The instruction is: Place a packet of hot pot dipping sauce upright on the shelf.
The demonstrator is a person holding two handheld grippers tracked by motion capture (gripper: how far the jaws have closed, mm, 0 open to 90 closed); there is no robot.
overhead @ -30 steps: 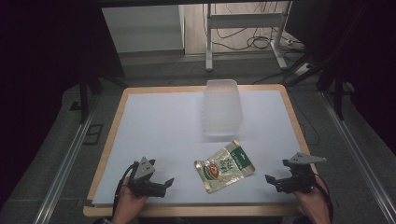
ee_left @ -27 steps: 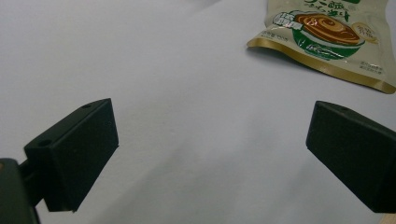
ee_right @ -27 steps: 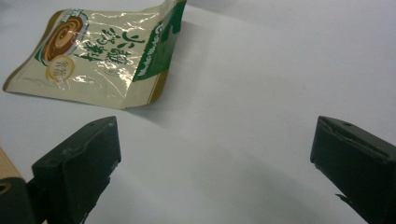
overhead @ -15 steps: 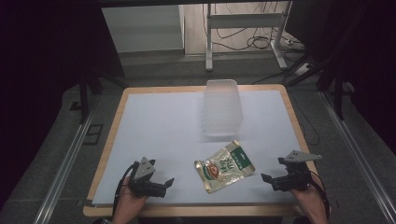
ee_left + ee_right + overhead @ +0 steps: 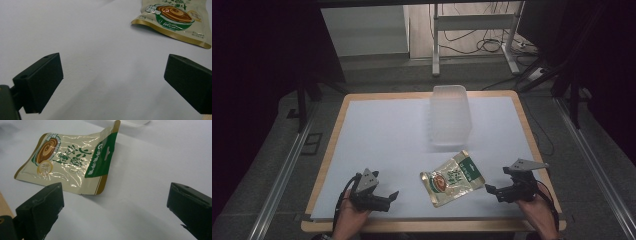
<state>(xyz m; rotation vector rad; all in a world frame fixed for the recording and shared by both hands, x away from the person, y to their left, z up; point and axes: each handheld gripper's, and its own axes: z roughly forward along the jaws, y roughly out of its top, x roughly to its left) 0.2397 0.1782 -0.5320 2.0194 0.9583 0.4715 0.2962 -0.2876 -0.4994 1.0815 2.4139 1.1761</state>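
Food pouch (image 5: 175, 20): top and right cut off by frame edge in left gripper view; print too blurred to read. Right gripper view: pouch (image 5: 72, 160) whole, small print unreadable; clear plastic container (image 5: 136, 122) cut off by top edge, only near rim shows. High view: pouch lettering too small to tell; hand (image 5: 349, 217) on left gripper (image 5: 389, 197) cut at bottom edge; right gripper (image 5: 493, 191) jaw gap hard to judge there.

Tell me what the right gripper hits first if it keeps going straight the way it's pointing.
Most likely the food pouch: the open right gripper points at its near, green-banded end, with bare table between them.
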